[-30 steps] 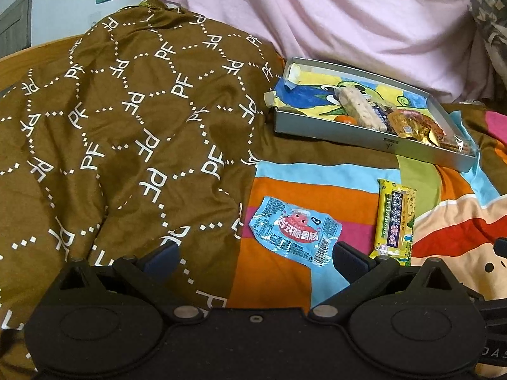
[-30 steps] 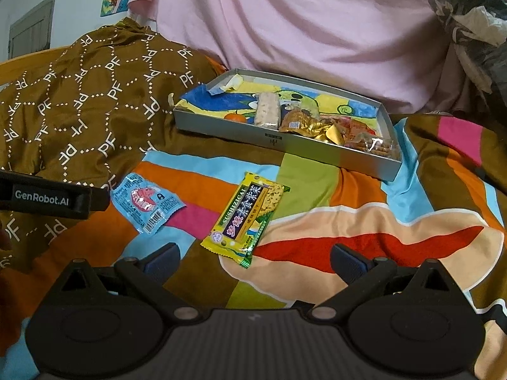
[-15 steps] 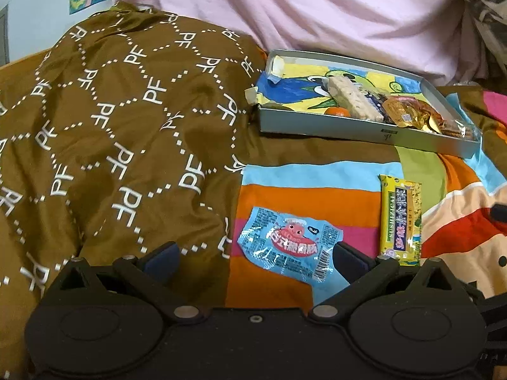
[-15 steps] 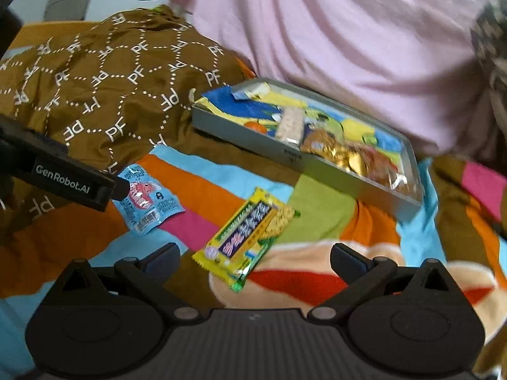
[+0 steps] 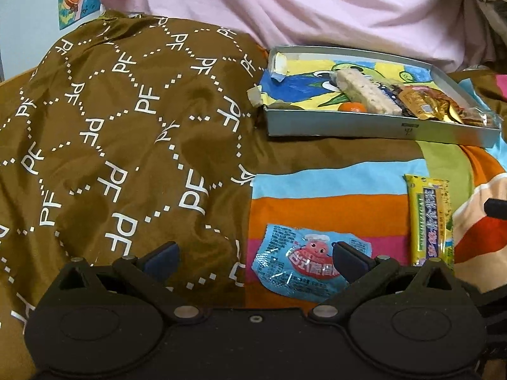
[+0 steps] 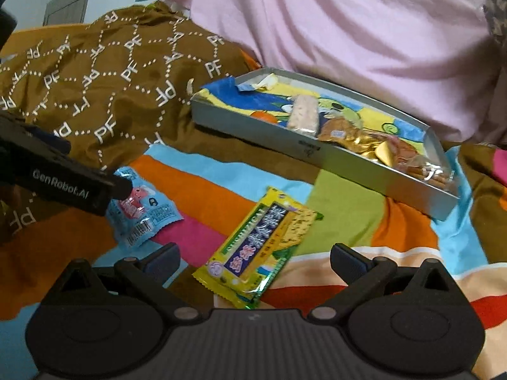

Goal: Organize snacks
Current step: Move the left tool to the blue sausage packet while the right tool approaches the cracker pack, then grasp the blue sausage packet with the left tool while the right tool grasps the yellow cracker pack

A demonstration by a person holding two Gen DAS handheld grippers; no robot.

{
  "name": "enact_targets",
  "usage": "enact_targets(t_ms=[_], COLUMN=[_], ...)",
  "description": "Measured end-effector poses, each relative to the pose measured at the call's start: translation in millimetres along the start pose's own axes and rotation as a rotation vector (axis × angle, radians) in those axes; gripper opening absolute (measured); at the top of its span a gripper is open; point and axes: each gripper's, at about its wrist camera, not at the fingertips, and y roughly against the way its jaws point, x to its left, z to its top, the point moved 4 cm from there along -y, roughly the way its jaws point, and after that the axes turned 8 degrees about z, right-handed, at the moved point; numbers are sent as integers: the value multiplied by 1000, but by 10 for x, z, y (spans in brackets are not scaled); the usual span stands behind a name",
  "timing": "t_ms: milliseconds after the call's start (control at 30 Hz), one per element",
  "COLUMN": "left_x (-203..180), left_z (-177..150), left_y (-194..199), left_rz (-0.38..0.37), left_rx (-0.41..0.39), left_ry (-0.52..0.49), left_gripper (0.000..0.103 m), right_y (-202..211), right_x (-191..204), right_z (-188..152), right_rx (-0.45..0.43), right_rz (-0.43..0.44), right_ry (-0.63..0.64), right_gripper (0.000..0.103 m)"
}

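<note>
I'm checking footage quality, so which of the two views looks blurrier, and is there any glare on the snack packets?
Right wrist view: softer, with motion smear on the grey tray and yellow cracker packet. Left wrist view: sharper; white glare streaks on the blue snack packet; fisheye bends the edges of both.

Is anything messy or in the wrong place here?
Yes. Two snacks lie loose on the striped blanket outside the gray tray: a blue packet and a yellow bar. A piece of tape is peeling off the tray's corner.
</note>
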Motion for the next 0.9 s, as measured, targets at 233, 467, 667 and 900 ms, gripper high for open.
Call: enact_targets(t_ms=[233, 467, 667, 900], left_x=[33, -46, -215, -357], left_z=[25, 23, -14, -63], left_y=[-53, -46, -41, -140], left_rz=[5, -41, -92, -122], left_rx=[-2, -12, -13, 17], left_ry=[3, -5, -70, -135], left_gripper=[102, 102, 102, 102], right_y=[-270, -396, -325, -146], right_x=[53, 64, -99, -333], right_z=[-5, -45, -93, -135], right_rx=[38, 60, 85, 101], right_rz=[7, -21, -87, -88], right_ry=[-20, -32, -68, -149], right_gripper=[103, 103, 88, 77])
